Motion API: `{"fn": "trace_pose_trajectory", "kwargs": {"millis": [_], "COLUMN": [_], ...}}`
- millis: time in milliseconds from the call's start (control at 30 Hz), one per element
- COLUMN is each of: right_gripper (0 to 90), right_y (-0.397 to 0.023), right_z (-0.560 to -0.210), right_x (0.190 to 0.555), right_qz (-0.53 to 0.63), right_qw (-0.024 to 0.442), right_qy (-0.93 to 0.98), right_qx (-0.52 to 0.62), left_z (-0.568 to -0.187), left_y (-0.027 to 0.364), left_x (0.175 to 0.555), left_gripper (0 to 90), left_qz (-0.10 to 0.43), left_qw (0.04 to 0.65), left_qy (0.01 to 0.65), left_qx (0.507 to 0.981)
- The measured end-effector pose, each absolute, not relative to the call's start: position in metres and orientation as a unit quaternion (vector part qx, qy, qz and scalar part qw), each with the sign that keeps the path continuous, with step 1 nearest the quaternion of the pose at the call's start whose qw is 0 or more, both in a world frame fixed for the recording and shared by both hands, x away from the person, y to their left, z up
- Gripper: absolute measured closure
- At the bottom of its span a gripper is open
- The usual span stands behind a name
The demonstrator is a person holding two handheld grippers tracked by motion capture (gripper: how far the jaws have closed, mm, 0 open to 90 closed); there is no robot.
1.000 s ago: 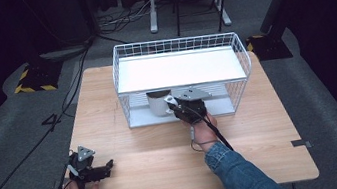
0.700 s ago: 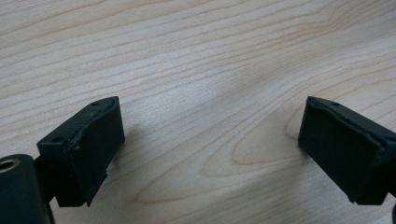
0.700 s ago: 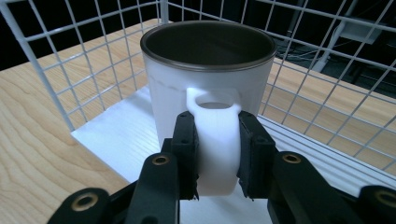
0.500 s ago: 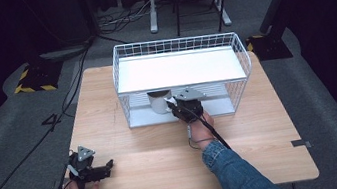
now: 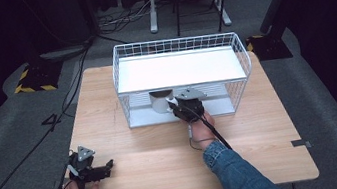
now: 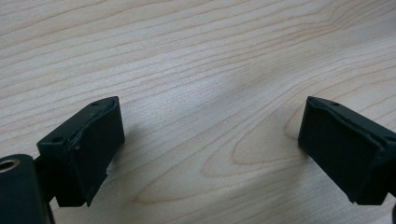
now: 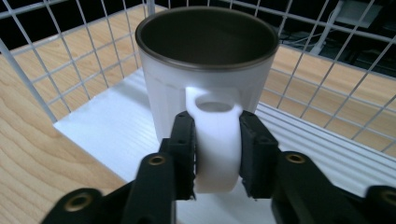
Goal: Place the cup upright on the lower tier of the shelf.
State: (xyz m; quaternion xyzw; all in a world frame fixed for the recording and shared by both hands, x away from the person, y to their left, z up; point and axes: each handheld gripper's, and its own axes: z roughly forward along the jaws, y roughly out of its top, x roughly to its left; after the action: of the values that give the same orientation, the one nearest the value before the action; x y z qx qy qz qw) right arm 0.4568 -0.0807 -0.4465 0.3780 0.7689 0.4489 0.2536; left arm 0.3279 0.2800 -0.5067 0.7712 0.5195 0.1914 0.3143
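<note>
A white mug (image 7: 205, 88) with a dark inside stands upright on the lower white shelf of a wire rack (image 5: 177, 47). My right gripper (image 7: 217, 149) is shut on the mug's white handle (image 7: 215, 154), one black pad on each side. In the high view the mug (image 5: 160, 102) sits under the rack's upper shelf at the lower level's left, and the right gripper (image 5: 178, 107) reaches in from the front. My left gripper (image 5: 104, 167) lies low on the table near the front left corner. Its jaws stand wide apart over bare wood, so the left gripper (image 6: 210, 140) is open and holds nothing.
The wooden table (image 5: 260, 146) carries the two-level white wire rack at its back middle. The rack's wire walls (image 7: 70, 60) close in around the mug on the left and behind. A cable (image 5: 215, 135) trails from the right gripper along the forearm.
The right gripper has pushed slightly further into the rack's lower level with the mug. The left gripper has stayed in place.
</note>
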Motion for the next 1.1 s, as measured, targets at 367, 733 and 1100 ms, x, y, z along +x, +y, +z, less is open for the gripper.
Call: {"fn": "trace_pose_trajectory", "kwargs": {"millis": [367,733,1100], "right_gripper": [46.9,43.0,40.8], "right_y": [-0.082,-0.096,-0.129], "right_z": [-0.443,-0.422,-0.398], "right_x": [0.453,0.436,0.405], "right_qz": [0.457,0.471,0.477], "right_qw": [0.254,0.235,0.213], "right_qy": [0.768,0.768,0.777], "right_qx": [0.370,0.365,0.351], "left_z": [-0.507,-0.507,-0.507], "left_y": [0.280,0.280,0.280], "left_x": [0.328,0.328,0.328], "left_gripper": [7.3,7.3,7.2], "left_qz": [0.192,0.191,0.191], "left_qw": [0.314,0.314,0.314], "left_qy": [0.520,0.520,0.520], "left_qx": [0.771,0.771,0.771]}}
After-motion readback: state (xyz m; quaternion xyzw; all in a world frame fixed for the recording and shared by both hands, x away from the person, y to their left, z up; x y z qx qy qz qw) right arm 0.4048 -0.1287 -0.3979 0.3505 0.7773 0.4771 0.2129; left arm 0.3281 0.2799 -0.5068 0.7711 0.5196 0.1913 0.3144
